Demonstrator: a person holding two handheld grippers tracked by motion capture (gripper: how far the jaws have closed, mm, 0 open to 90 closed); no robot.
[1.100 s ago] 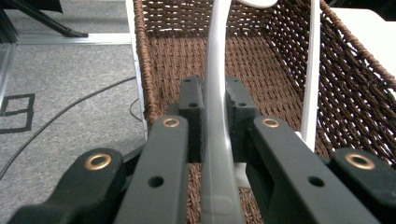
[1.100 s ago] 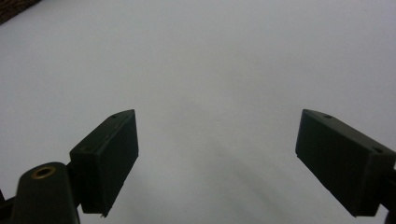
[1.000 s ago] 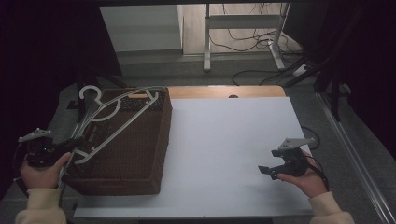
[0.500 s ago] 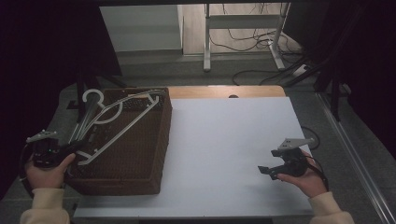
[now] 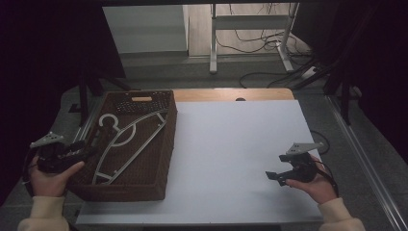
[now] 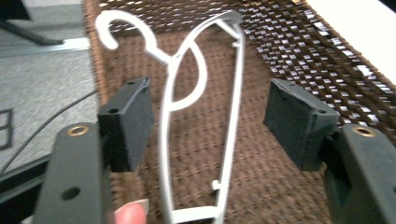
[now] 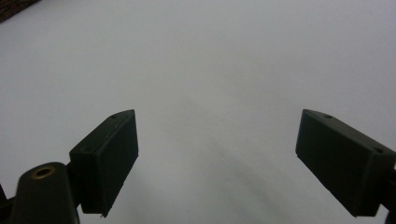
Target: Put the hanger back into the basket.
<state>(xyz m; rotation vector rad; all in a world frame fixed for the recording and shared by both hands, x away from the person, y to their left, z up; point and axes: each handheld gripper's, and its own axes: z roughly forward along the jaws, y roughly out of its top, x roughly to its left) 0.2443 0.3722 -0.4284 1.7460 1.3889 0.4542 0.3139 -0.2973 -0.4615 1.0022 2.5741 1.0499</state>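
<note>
Left gripper [image 6: 208, 123]: jaws just opened wide, pads clear of the hanger [image 5: 126, 142]. Hanger is pale grey, thin-armed, with an inner loop. It lies flat inside the brown wicker basket [image 5: 159, 166]; hook toward the far-left corner, long axis diagonal.

Left gripper [image 6: 208, 121] just opened, jaws wide apart above the brown wicker basket [image 6: 299, 56]; white hanger [image 6: 233, 107] lying flat inside the basket, untouched between the jaws.
</note>
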